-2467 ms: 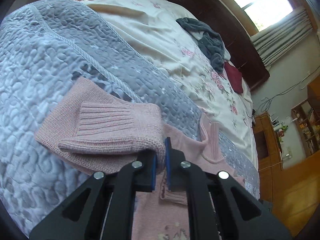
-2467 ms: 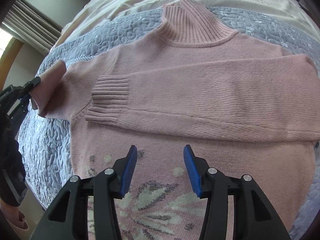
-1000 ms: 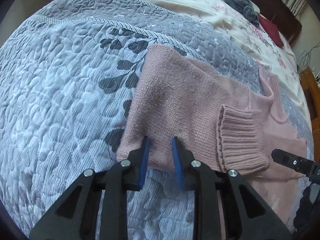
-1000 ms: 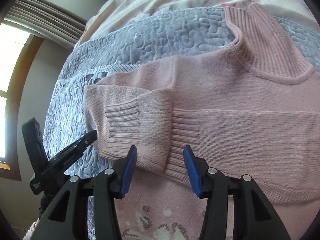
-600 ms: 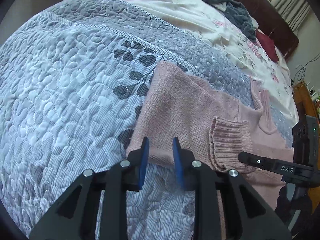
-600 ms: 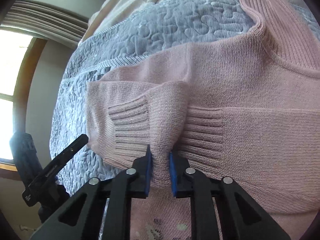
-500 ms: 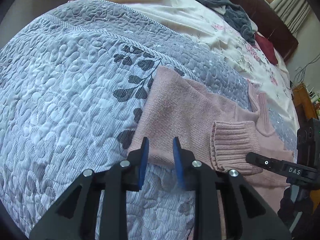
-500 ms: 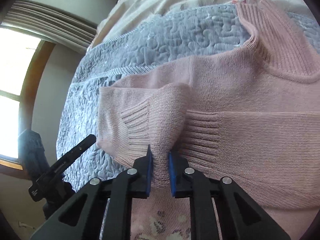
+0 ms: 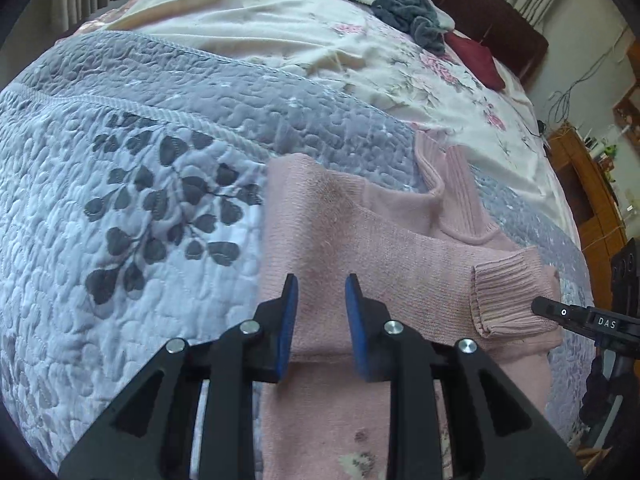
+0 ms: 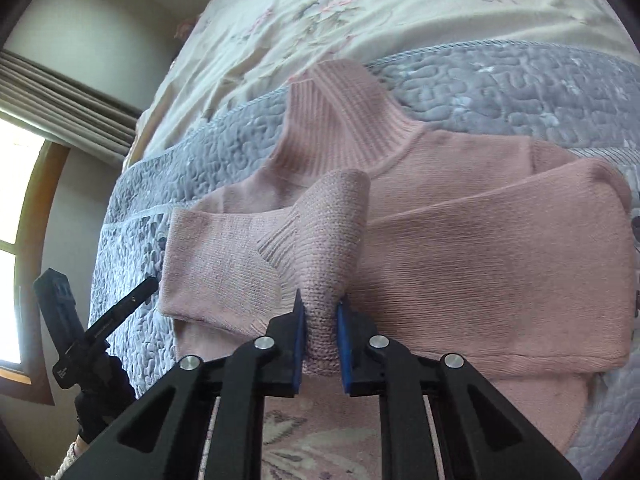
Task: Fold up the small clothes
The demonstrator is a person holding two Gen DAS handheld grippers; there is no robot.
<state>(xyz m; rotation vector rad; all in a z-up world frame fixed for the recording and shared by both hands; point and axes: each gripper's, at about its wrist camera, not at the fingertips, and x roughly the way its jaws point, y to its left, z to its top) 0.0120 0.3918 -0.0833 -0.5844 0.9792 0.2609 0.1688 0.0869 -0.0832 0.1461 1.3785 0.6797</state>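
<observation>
One pink sweater (image 10: 460,272) lies spread on the grey quilt (image 9: 132,184) of a bed, both sleeves folded across its chest. The right gripper (image 10: 320,320) is clamped on the cuff (image 10: 324,248) of the near sleeve, lifting it. The left gripper (image 9: 318,308) hangs above the sweater's folded shoulder, blue fingers apart, holding nothing.

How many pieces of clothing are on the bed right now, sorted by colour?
Pink: 1, the turtleneck sweater, its sleeve cuff pinched in the right gripper.
Dark grey: 1, a crumpled garment.
Dark red: 1, a folded-looking item; what it is cannot be told.
Total: 3
</observation>
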